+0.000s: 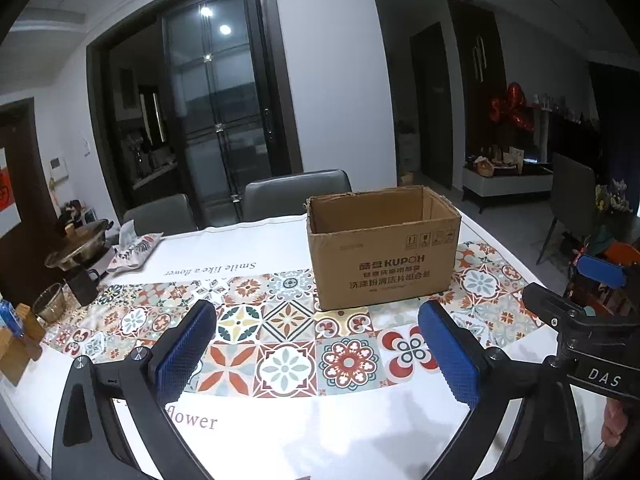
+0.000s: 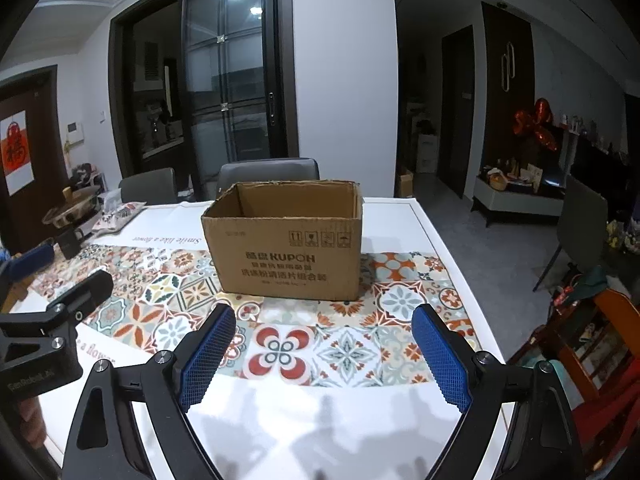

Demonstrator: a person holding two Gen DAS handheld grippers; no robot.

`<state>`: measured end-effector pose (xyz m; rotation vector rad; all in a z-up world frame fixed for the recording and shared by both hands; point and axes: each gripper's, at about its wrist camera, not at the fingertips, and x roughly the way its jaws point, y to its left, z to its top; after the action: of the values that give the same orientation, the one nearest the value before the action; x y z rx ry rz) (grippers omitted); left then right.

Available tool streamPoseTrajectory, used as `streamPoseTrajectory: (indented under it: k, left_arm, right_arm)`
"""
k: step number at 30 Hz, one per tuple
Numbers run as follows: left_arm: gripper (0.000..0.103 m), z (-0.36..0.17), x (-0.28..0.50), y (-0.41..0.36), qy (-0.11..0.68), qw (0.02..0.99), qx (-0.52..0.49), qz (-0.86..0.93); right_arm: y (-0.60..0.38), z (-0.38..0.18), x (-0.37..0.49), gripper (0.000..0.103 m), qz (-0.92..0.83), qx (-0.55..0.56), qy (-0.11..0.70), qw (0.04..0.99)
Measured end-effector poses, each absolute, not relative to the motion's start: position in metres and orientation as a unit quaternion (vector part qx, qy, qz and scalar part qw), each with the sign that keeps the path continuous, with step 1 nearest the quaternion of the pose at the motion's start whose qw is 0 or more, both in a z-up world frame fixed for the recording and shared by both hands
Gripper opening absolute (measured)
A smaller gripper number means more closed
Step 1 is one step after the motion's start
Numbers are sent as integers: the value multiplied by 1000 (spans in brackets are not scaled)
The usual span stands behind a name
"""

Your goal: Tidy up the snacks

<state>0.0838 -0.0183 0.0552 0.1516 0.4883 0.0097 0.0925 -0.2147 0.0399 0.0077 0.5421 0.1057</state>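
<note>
An open brown cardboard box printed KUPOH stands on the patterned tablecloth, just beyond both grippers. Its near wall hides the floor of the box; the part of the inside that shows holds nothing. My left gripper is open, its blue pads wide apart over the cloth with nothing between them, a little short of the box's left front corner. My right gripper is open too and holds nothing, facing the box's front. A floral-printed pouch lies at the far left of the table.
At the table's left side stand a metal hot pot, a black mug and a glass bowl. Two grey chairs sit behind the table. The table's right edge drops off toward an orange wooden chair.
</note>
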Motion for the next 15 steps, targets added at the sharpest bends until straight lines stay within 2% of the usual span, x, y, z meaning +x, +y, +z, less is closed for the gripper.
streamPoseTrajectory:
  k: [15]
  left_arm:
    - [103,49,67,-17,240,968,72,3]
  right_arm:
    - [-215,36,74,90,51,-9,257,965]
